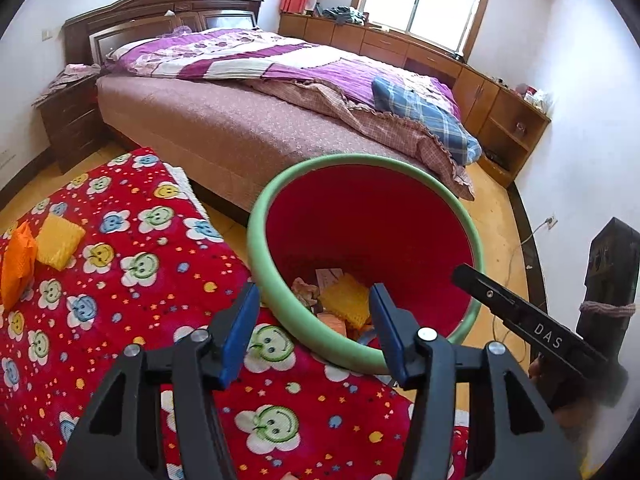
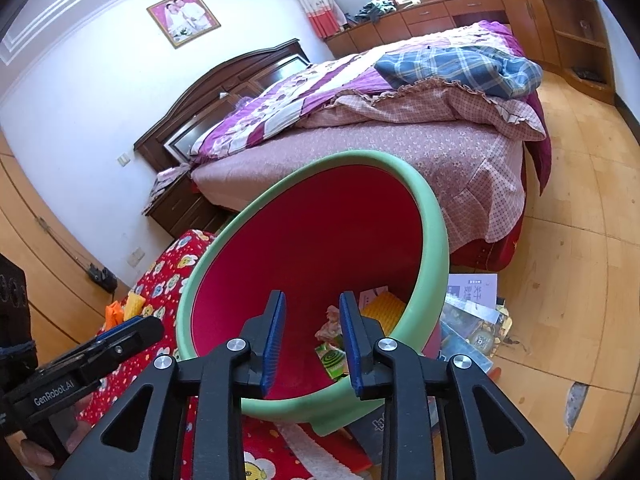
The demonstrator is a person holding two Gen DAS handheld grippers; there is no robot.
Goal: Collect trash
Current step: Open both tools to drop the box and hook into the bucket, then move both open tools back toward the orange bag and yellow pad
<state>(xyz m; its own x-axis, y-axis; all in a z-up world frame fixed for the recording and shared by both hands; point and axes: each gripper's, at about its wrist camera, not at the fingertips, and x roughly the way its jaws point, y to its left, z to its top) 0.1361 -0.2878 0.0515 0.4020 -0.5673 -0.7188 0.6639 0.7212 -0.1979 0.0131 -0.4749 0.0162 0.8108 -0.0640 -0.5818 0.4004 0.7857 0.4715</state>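
A red bin with a pale green rim is seen tilted, its mouth turned toward both cameras, at the edge of a red smiley-print blanket beside the bed. Inside the bin, a yellow ribbed packet, a crumpled pinkish scrap and a pale paper slip are noted at the bottom; a green spiral-print wrapper is visible in the right wrist view. The left gripper is held over the near rim, fingers released, nothing between them. The right gripper is aimed into the bin, fingers parted and empty. An orange packet and a second yellow packet are recorded uncollected on the blanket. Papers are seen on the floor behind the bin.
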